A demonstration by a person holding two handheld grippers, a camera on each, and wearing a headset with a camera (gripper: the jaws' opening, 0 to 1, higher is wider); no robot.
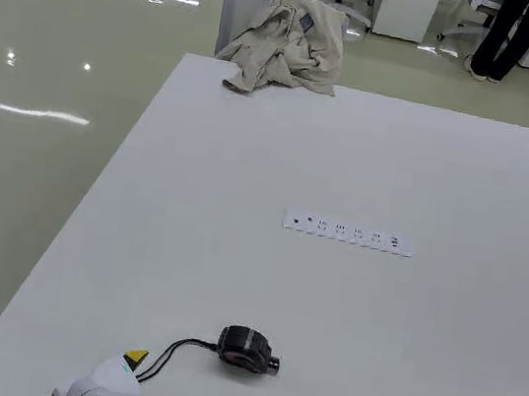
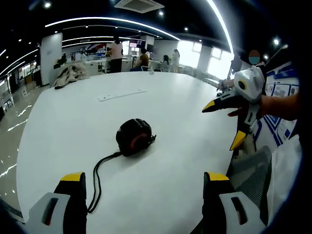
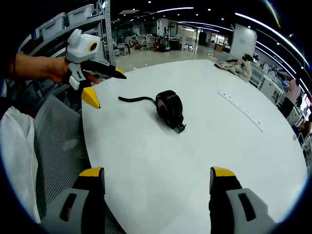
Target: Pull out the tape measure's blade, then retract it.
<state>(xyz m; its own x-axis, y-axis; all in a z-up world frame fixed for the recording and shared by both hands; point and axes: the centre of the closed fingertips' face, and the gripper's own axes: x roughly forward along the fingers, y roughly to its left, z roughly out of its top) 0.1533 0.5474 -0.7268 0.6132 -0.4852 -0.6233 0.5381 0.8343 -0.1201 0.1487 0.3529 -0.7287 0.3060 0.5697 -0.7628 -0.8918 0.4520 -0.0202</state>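
Tape measure [image 1: 244, 346] points its blade tip [image 1: 273, 365] right, strap [image 1: 171, 353] trailing left

Your tape measure [image 1: 247, 348], low in the frame, is black with an orange-red face, and its strap [image 1: 171, 353] is black. Your left gripper [image 2: 144, 183] and right gripper [image 3: 158, 173] are white with yellow tips. The table [image 1: 329, 297] is plain white, and the jacket [image 1: 288, 42] at the top is beige.
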